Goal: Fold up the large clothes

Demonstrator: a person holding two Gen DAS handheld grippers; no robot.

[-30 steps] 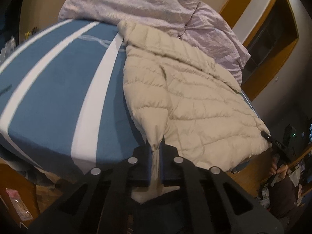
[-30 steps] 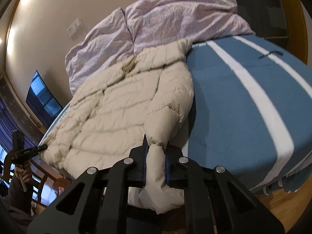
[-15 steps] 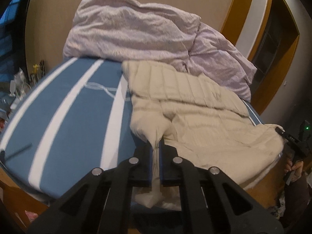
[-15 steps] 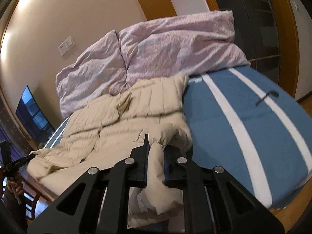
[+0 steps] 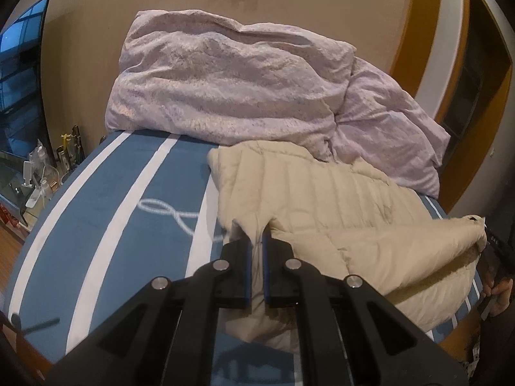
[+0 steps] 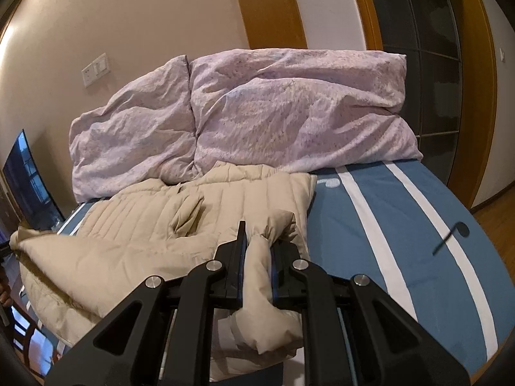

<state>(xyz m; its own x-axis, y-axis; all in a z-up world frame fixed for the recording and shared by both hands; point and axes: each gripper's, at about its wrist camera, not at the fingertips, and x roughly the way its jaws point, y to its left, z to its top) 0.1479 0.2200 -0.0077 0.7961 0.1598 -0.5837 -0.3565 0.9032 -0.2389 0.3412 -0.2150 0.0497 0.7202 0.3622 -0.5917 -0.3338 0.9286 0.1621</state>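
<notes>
A beige quilted puffer jacket (image 5: 328, 199) lies on the blue bed sheet with white stripes (image 5: 106, 212), its top against the pillows. My left gripper (image 5: 256, 241) is shut on the jacket's near left hem corner, which is lifted off the bed. In the right wrist view the same jacket (image 6: 145, 225) spreads to the left, and my right gripper (image 6: 259, 244) is shut on a thick puffy fold of its near right corner. The lower part of the jacket is raised and folding toward the collar. The other gripper shows dimly at the right edge (image 5: 495, 244) of the left wrist view.
Two crumpled lilac pillows (image 5: 231, 80) (image 6: 289, 106) lean on the beige wall at the head of the bed. A side table with bottles (image 5: 48, 173) stands left. A dark screen (image 6: 29, 186) and a wooden-framed glass door (image 6: 418, 64) flank the bed.
Both grippers have risen and moved toward the pillows with the jacket's hem held. The lower half of the jacket has lifted off the bed and bunched toward the collar.
</notes>
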